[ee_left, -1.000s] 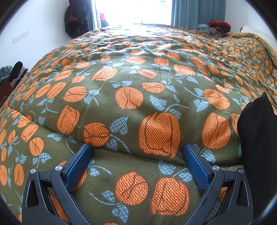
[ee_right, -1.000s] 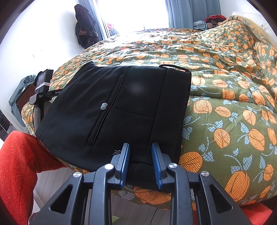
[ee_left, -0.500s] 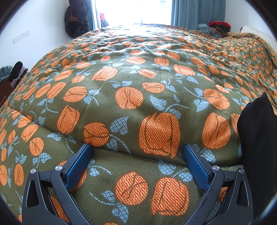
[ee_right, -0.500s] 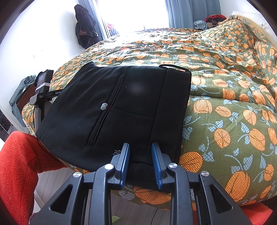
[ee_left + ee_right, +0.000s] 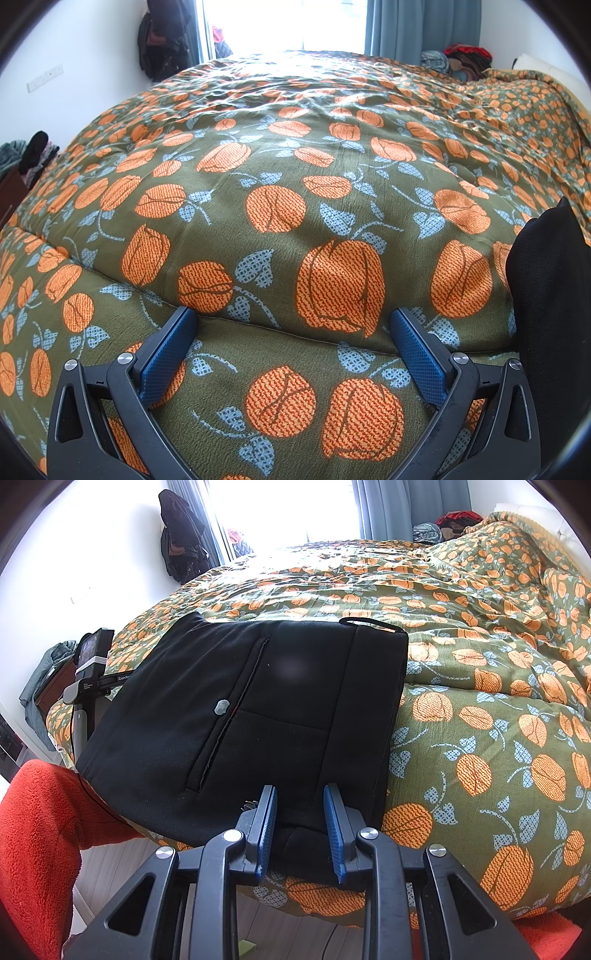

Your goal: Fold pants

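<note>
Nothing had moved since earlier. Bed (image 5: 480, 709) under a floral quilt (image 5: 295, 184) filled the bright room; folded pants (image 5: 258, 709) lay at its near edge. Left gripper (image 5: 291, 328) stood wide apart, empty; right gripper (image 5: 300, 805), narrowly parted, straddled the pants' hem.

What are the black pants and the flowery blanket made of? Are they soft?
Black pants: probably soft fleece or sweatshirt knit, matte and thick at the folded edges. Flowery blanket: looks like padded woven cloth, puffy with stitched creases, slightly shiny near the window.
</note>
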Tool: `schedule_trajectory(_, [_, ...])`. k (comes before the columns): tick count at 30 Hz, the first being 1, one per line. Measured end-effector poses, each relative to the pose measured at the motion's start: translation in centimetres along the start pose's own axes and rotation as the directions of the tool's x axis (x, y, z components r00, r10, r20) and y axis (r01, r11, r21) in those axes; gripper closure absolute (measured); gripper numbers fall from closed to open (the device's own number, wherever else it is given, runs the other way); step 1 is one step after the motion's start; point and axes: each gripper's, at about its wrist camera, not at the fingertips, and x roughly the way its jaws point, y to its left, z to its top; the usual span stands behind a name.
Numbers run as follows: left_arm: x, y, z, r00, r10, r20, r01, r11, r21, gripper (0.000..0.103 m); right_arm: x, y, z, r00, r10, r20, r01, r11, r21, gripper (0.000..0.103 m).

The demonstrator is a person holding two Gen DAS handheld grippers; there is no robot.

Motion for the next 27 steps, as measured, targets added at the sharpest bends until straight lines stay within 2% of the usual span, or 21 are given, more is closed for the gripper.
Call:
schedule_trajectory(16, [0.0, 0.0, 0.0, 1.0, 0.0, 0.0, 0.0, 1.0, 0.0, 0.0, 0.0, 0.0, 0.0, 1.0, 0.002, -0.001, -0.002, 1.0, 0.003, 0.076])
schedule_trajectory(24, [0.0, 0.0, 0.0, 1.0, 0.0, 0.0, 0.0, 1.0, 0.0, 0.0, -0.2, -0.4, 0.1, 0.999, 0.041, 0.004, -0.041, 0.999, 0.026, 0.074])
schedule_trajectory(25, [0.0, 0.0, 0.0, 1.0, 0.0, 0.0, 0.0, 1.0, 0.0, 0.0, -0.5, -0.6, 0.2, 0.998, 0.061, 0.005, -0.062, 0.998, 0.032, 0.072])
schedule_trajectory(27, [0.0, 0.0, 0.0, 1.0, 0.001, 0.0, -0.001, 1.0, 0.0, 0.0, -1.5, -1.0, 0.6, 0.991, 0.133, 0.027, -0.135, 0.989, 0.061, 0.059])
